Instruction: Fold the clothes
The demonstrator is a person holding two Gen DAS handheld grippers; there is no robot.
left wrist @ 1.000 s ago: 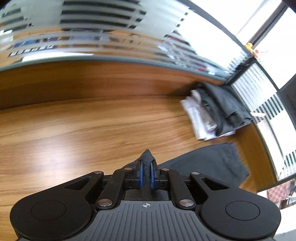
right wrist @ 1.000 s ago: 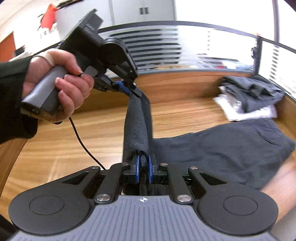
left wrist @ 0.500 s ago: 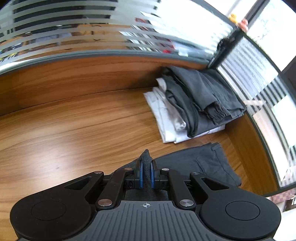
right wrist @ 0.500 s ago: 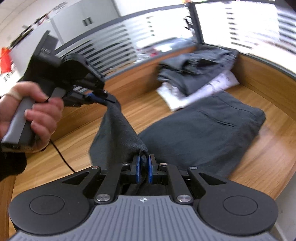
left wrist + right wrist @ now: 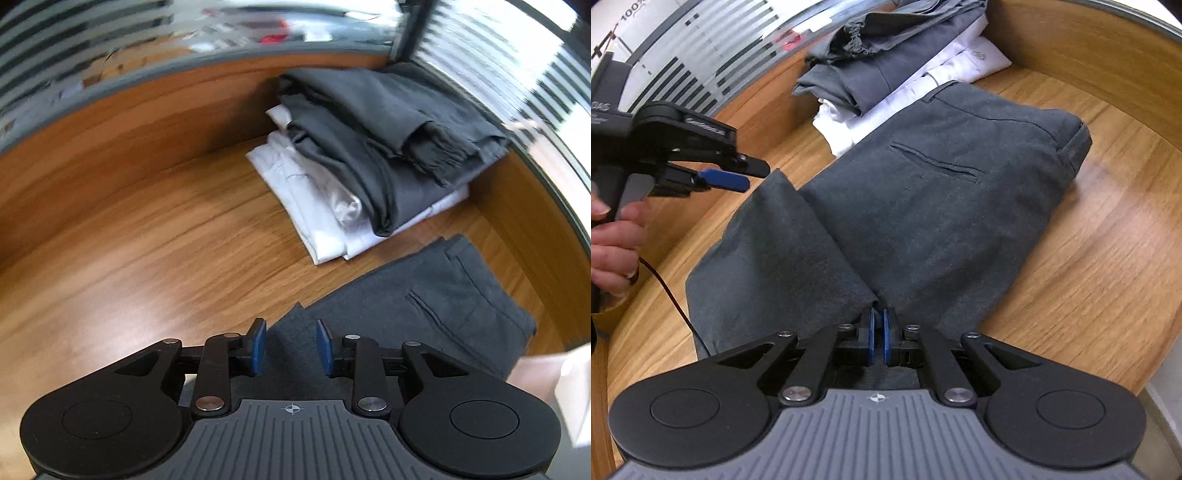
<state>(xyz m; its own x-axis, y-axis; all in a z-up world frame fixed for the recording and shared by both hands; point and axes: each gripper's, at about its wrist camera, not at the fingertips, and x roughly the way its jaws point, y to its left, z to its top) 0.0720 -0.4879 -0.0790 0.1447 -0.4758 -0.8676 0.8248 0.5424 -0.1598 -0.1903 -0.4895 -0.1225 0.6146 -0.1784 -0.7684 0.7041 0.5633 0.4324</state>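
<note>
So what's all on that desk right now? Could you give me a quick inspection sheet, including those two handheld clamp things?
Surface: wooden desk with a raised wooden back edge.
Job's things: dark grey trousers lying on the desk, one end folded over.
Clutter: stack of folded grey and white clothes in the far corner.
Grippers: left gripper has its jaws opening, the cloth corner lying loose between its blue pads; right gripper is shut on the trousers' fold.
Cables: thin dark cable running from the left gripper's handle.
Surroundings: striped frosted glass partition behind the desk.
</note>
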